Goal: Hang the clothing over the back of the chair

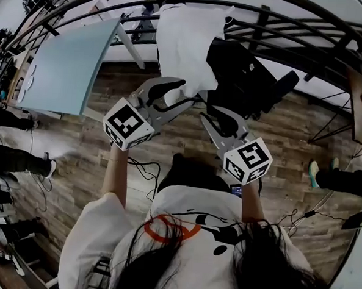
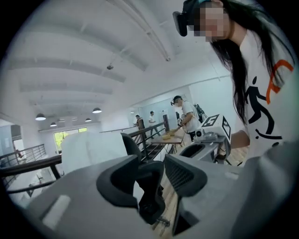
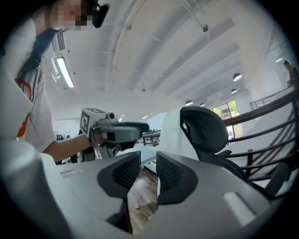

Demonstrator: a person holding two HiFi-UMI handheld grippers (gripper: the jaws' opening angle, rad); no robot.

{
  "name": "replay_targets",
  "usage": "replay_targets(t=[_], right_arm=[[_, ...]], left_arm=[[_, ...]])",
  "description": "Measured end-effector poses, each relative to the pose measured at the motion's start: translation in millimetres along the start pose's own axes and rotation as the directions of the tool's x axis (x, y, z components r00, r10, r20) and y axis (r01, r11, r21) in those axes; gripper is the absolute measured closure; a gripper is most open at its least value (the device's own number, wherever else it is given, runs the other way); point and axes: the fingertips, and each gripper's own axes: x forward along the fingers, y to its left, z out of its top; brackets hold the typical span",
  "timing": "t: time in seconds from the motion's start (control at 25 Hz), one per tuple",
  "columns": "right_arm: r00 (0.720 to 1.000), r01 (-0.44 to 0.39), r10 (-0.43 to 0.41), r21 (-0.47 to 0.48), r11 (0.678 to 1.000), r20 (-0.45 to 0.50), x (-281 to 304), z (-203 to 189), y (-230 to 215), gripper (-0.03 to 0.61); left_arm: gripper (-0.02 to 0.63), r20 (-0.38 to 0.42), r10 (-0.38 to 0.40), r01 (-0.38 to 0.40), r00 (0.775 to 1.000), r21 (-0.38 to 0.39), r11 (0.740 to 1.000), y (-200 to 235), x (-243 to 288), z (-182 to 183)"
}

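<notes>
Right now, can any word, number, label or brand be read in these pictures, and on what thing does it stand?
No text can be read in any view.
Left marker cube: only black-and-white squares, no letters.
Right marker cube: the same.
White shirt: a black and orange drawing, no words.

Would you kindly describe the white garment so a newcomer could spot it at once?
Find the dark railing at the head view's top. A black office chair stands before it, and the white garment drapes over its back, bright against the black, right of the light blue table.
</notes>
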Motion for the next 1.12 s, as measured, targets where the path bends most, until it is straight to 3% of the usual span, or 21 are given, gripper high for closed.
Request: replay_targets(t=[0.12, 0.28, 0.56, 0.72, 1.12], right_arm=[[1.000, -0.006, 0.006, -0.002, 1.000, -0.009, 2, -7, 4, 0.496], [1.000, -0.006, 0.006, -0.004, 1.000, -0.016, 12, -10, 14, 0.556], [1.000, 0.026, -0.026, -0.004, 1.000, -0.004, 29, -8, 49, 0.572], [0.999, 0.047, -0.047, 0.001, 0.999, -0.022, 34, -19, 82, 0.572], [0.988, 0.154, -0.154, 0.009, 0.988, -0.032, 27, -48, 158, 0.572]], left_arm=[[0.336, 0.041, 0.085, -0.081, 0.996, -0.081, 0.993, -13, -11, -12], [0.364, 0.092, 0.154, -0.133, 0.984, -0.201, 0.971, -26, -29, -26], [0.423, 0.014, 0.281, -0.267, 0.960, -0.274, 0.924, -32, -106, -69], [0.439, 0.047, 0.284, -0.255, 0.958, -0.324, 0.911, -47, -143, -76], [0.443, 0.064, 0.205, -0.171, 0.977, -0.349, 0.921, -90, -194, -94]])
